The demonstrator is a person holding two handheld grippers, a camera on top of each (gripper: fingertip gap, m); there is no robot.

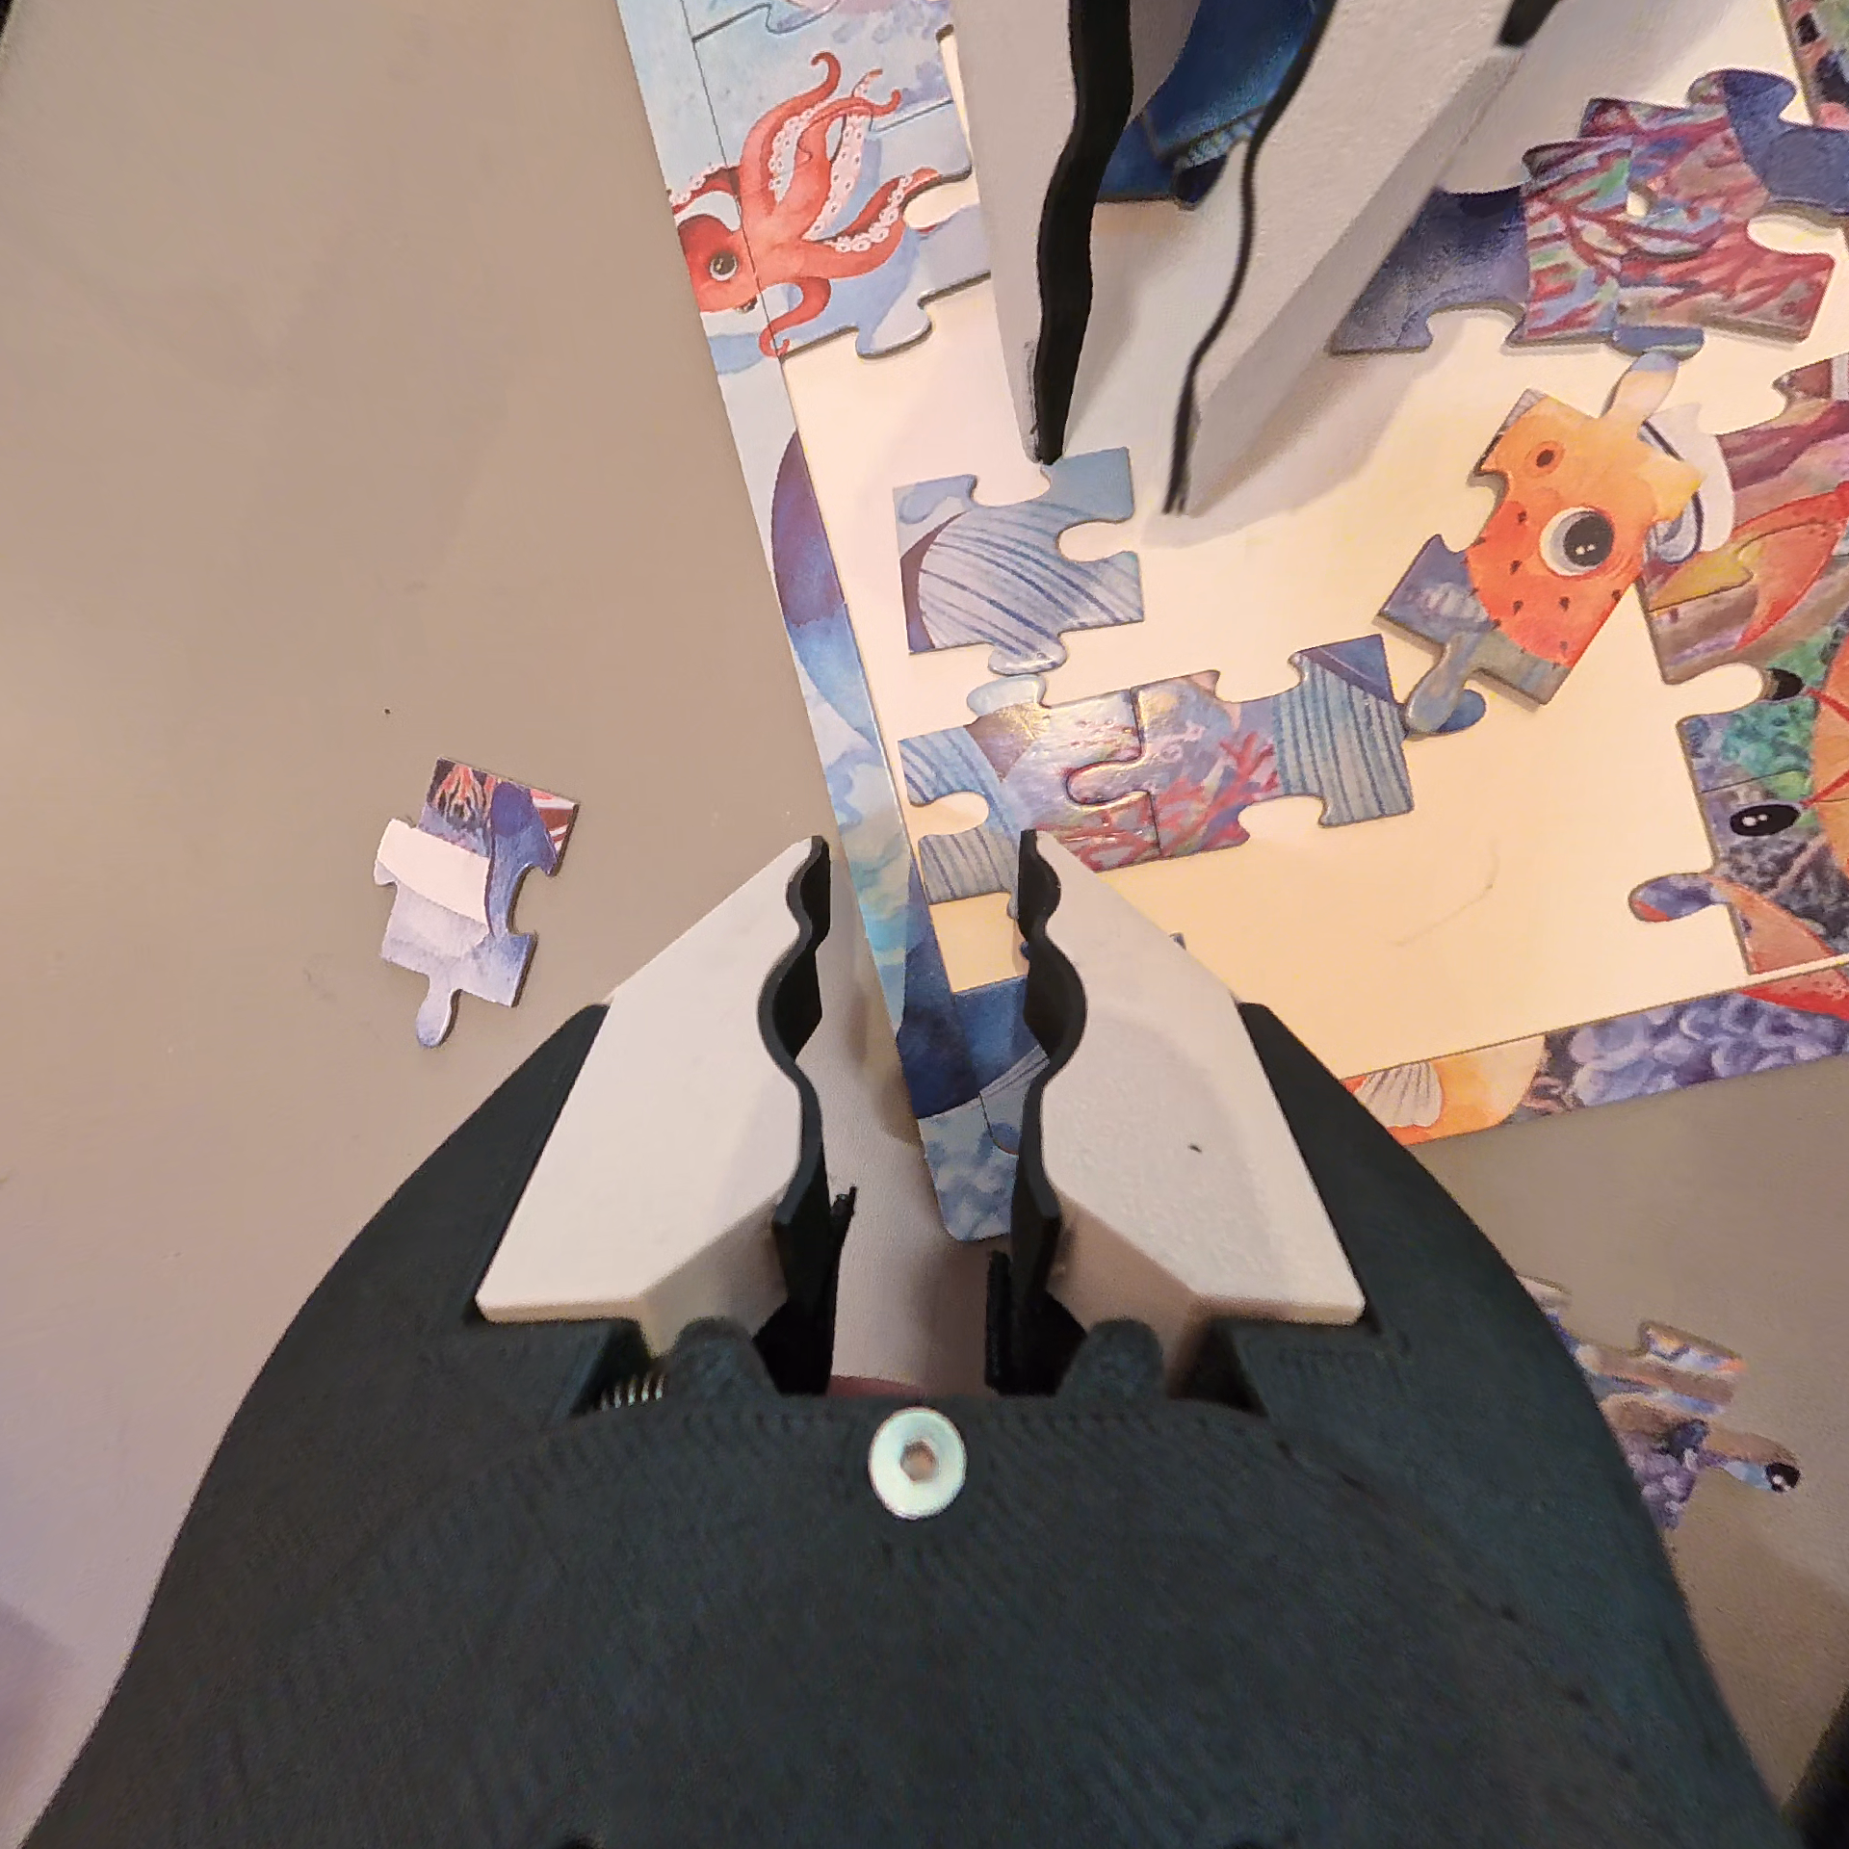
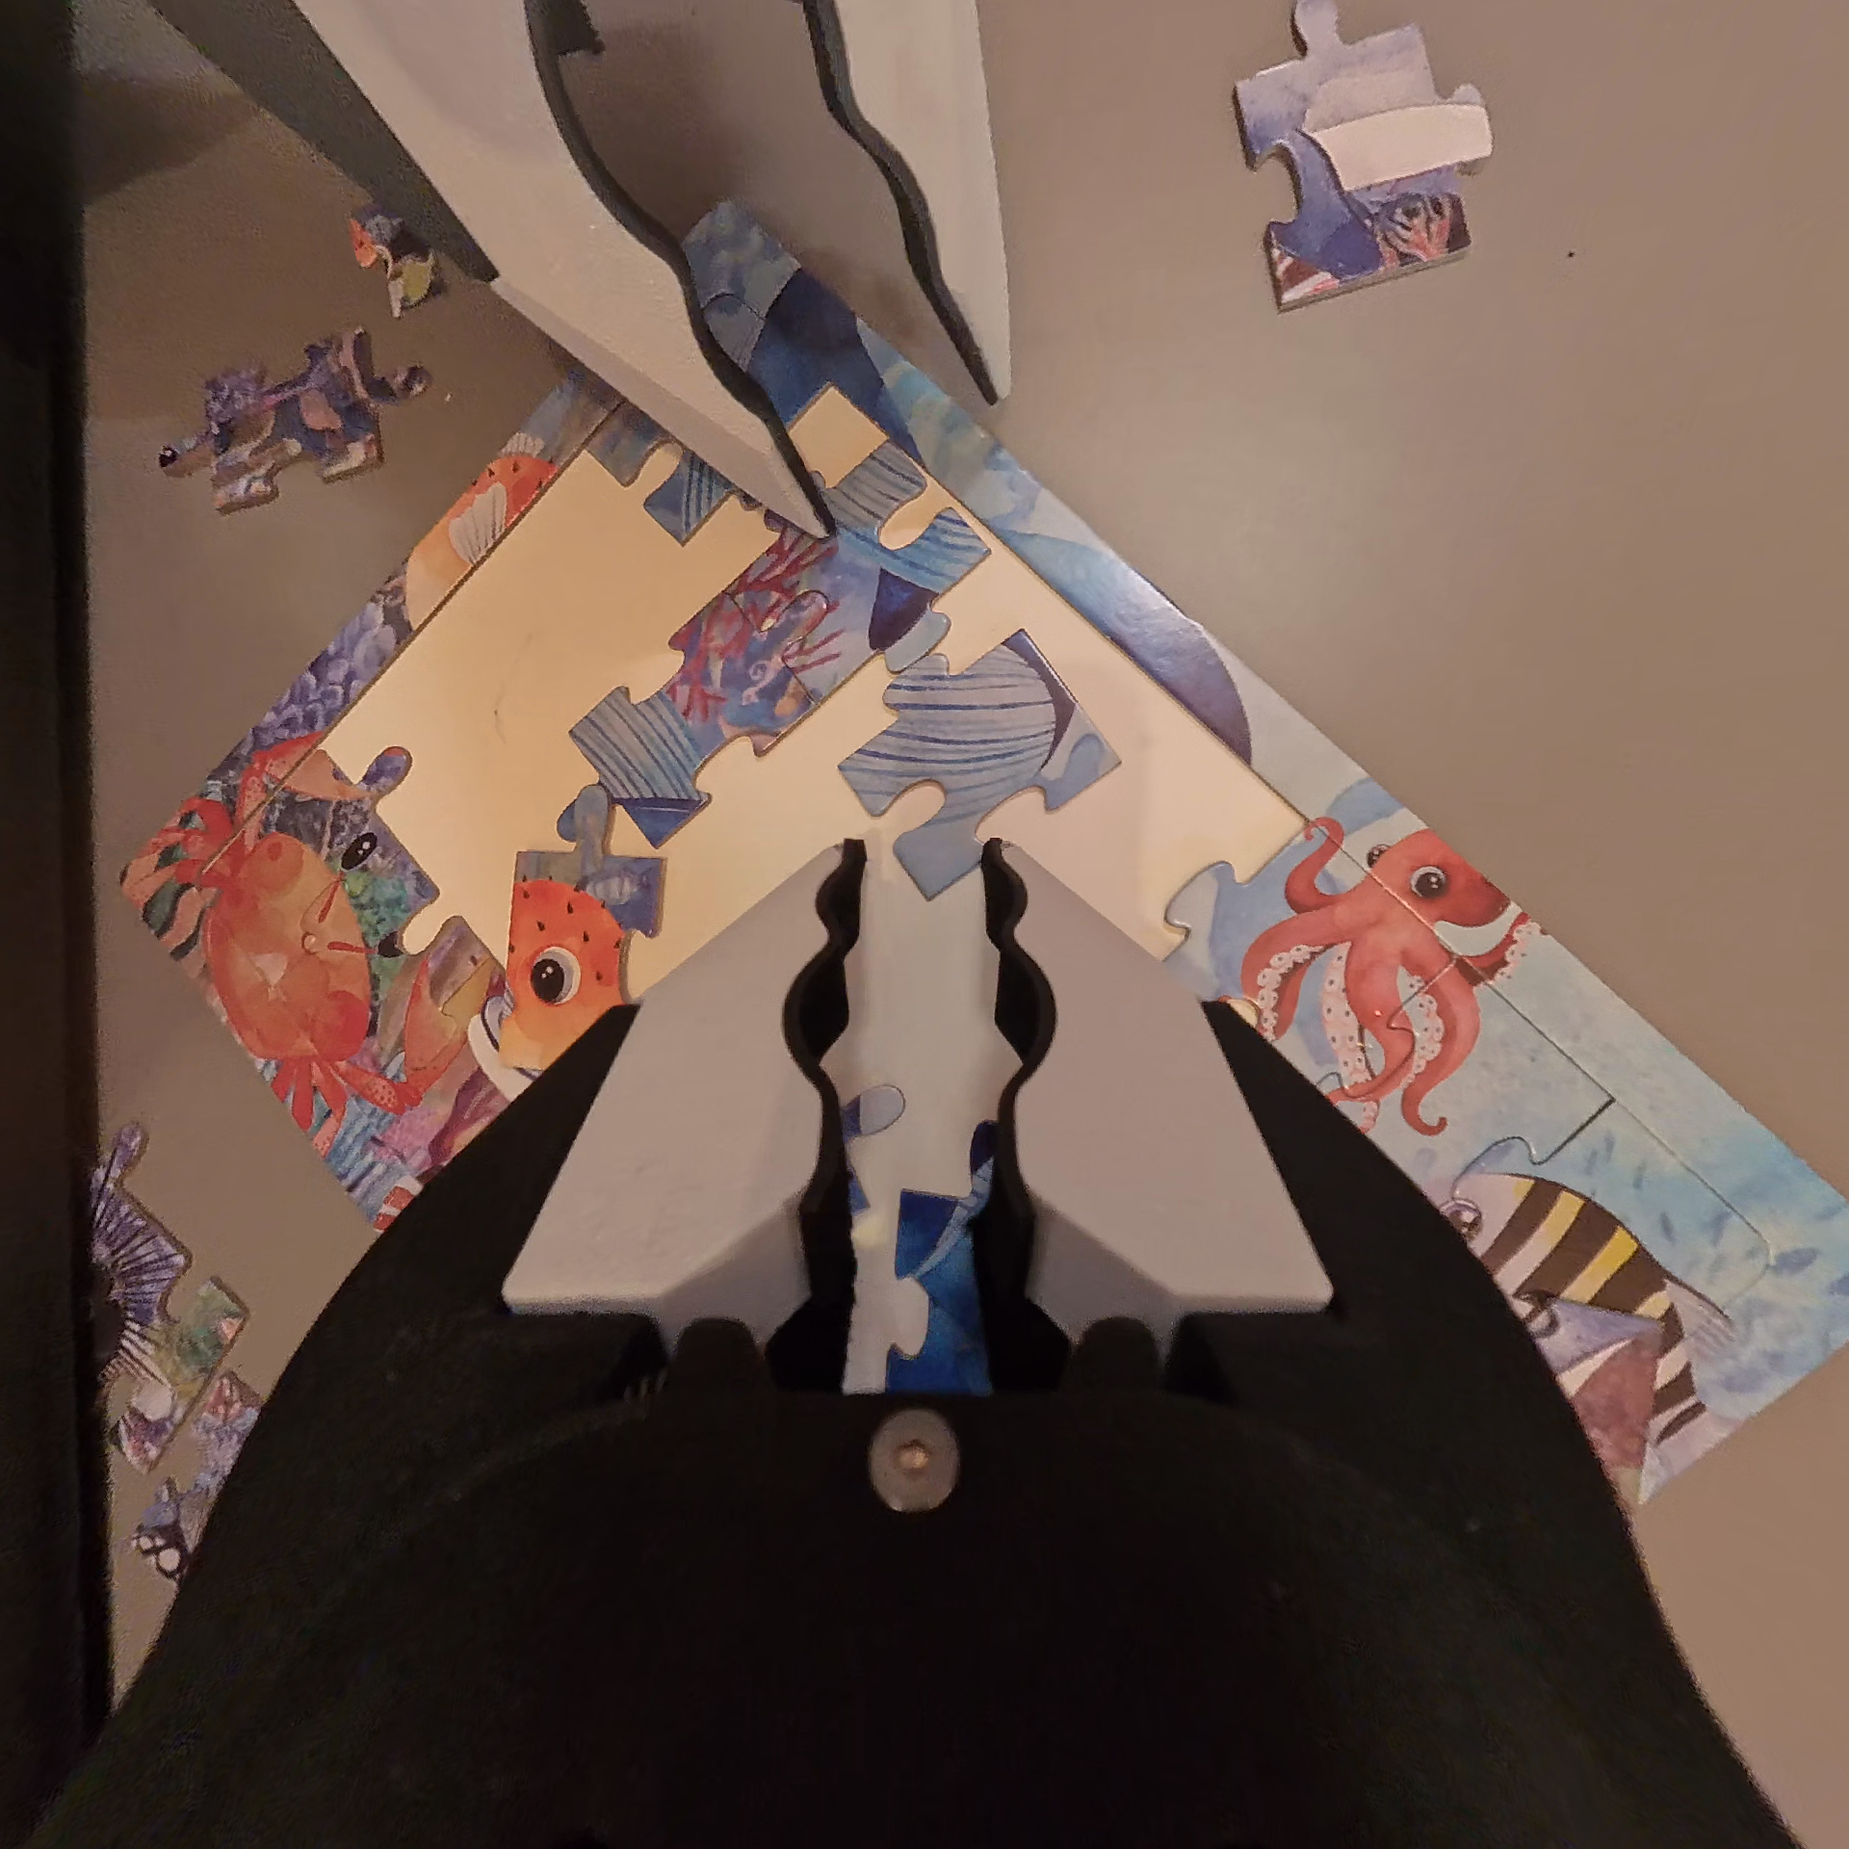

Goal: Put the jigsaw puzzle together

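Left wrist view: both hand-held grippers, left [image 1: 926, 860] and right [image 1: 1111, 480], hang apart over the puzzle tray's [image 1: 1301, 900] bare floor.

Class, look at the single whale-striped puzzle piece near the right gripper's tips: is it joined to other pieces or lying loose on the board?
Loose. The striped piece lies alone on the bare cream board, its tabs meeting no neighbour.

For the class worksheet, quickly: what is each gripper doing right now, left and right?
Left gripper: open, holding nothing, over the puzzle board's corner.
Right gripper: open, holding nothing, by the striped blue piece.
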